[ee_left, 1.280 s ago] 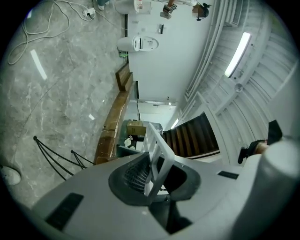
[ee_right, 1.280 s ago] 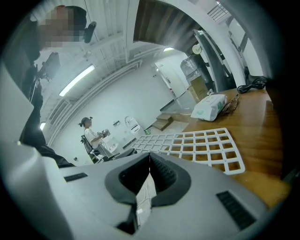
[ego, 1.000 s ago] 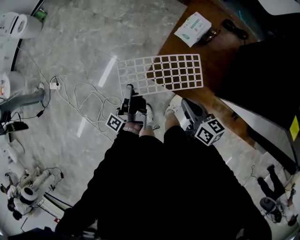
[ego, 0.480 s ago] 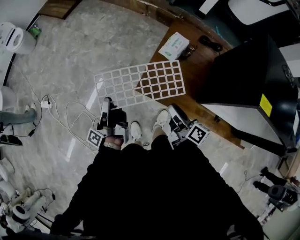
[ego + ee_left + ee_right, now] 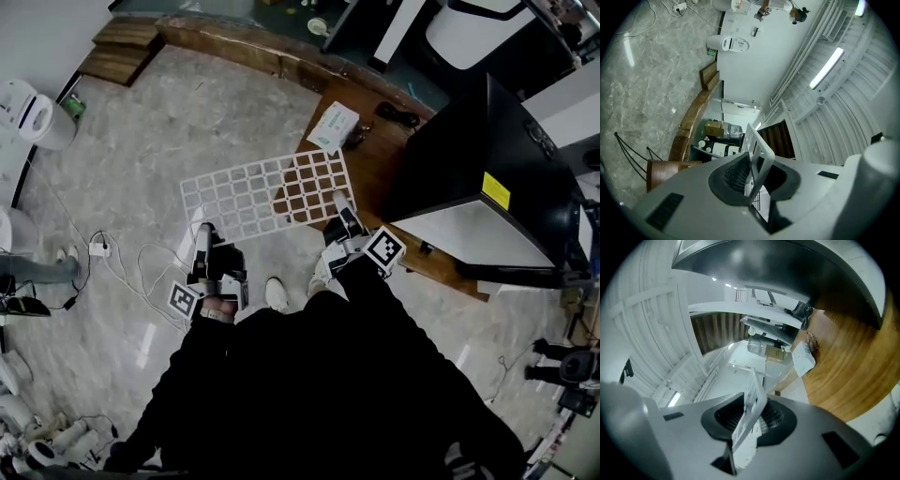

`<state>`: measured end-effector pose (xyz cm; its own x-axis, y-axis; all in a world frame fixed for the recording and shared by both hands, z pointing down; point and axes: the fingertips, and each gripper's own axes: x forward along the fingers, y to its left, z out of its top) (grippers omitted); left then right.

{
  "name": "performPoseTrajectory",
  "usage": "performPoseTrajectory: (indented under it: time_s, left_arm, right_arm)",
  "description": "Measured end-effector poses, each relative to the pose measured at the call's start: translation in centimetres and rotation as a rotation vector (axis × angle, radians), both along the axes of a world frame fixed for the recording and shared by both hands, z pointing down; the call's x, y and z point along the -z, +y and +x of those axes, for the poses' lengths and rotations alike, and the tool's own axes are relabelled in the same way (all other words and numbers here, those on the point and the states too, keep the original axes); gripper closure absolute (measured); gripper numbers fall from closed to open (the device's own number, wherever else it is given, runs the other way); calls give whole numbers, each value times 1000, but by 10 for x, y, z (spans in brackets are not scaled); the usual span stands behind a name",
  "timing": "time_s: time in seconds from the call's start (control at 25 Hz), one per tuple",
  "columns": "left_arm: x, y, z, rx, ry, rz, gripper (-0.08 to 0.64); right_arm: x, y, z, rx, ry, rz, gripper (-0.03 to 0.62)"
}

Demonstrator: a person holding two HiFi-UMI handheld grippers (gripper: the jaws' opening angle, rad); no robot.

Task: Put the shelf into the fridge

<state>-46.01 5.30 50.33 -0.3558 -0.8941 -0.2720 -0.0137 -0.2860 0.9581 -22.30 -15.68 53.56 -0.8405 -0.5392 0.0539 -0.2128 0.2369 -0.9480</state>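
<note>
White shelf [image 5: 267,192] up off the floor [image 5: 141,131], near the black fridge [image 5: 469,150].
Left gripper [image 5: 202,231] clamps its near edge; right gripper [image 5: 339,202] jaws, just closing, stand half apart round its right corner. The fridge's yellow label [image 5: 496,190] is unreadable.

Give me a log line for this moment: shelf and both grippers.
shelf: held above floor | left gripper: shut on near left edge | right gripper: jaws just closing, near right edge between them, not yet clamped
</note>
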Motion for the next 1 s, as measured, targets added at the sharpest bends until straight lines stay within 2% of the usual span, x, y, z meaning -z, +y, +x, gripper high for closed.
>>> performPoseTrajectory:
  time_s: [0.04,0.2,0.4,0.64,1.0]
  left_arm:
    - [3,3,-2,2,-5,1,509]
    - [17,11,-7,-1,-29,-1,511]
    - [20,18,-1,-27,-65,-73,520]
    - [17,7,22,-115,-74,-113,523]
    - [26,-27,88,-305,-44,-106,523]
  right_arm:
    - [3,2,-2,-8,-15,-9,518]
    - [17,12,-5,-40,-113,-54,536]
    - [33,30,10,-94,-220,-81,554]
    - [31,49,57,-195,-227,-87,557]
    - [46,77,150,-376,-210,-87,558]
